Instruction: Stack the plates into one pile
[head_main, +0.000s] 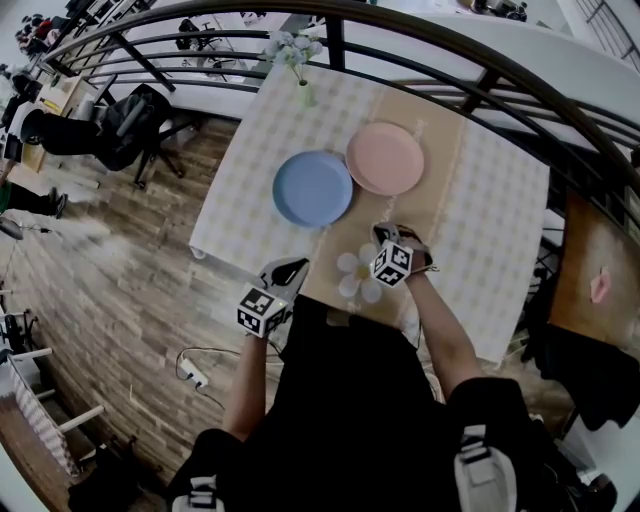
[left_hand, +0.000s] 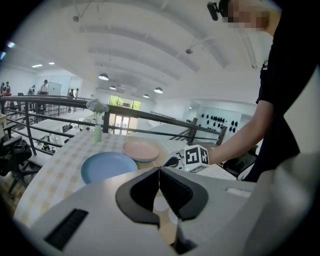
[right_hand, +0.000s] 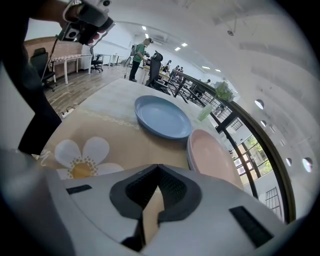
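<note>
- Both of the person's forearms reach out from a black top (head_main: 350, 400) towards the near edge of the table (head_main: 245, 190)
- The left gripper (head_main: 289, 269) hangs at that near edge, left of the right one; its jaws are pressed together with nothing between them
- The right gripper (head_main: 385, 236) is over the tan runner (head_main: 440, 190), just beside a printed daisy (head_main: 358, 275); its jaws are also closed tight and empty
- Bare runner lies between the grippers and the plates
- The blue plate (head_main: 312, 187) lies flat at mid-table, mostly on the checked cloth
- The pink plate (head_main: 385, 157) lies just beside it, to the right and a little farther; I cannot tell whether the rims touch
- A vase (head_main: 303, 93) of pale flowers stands at the far edge
- A dark railing (head_main: 480, 75) curves behind the table; an office chair (head_main: 130, 125) stands on the wood floor at left
</note>
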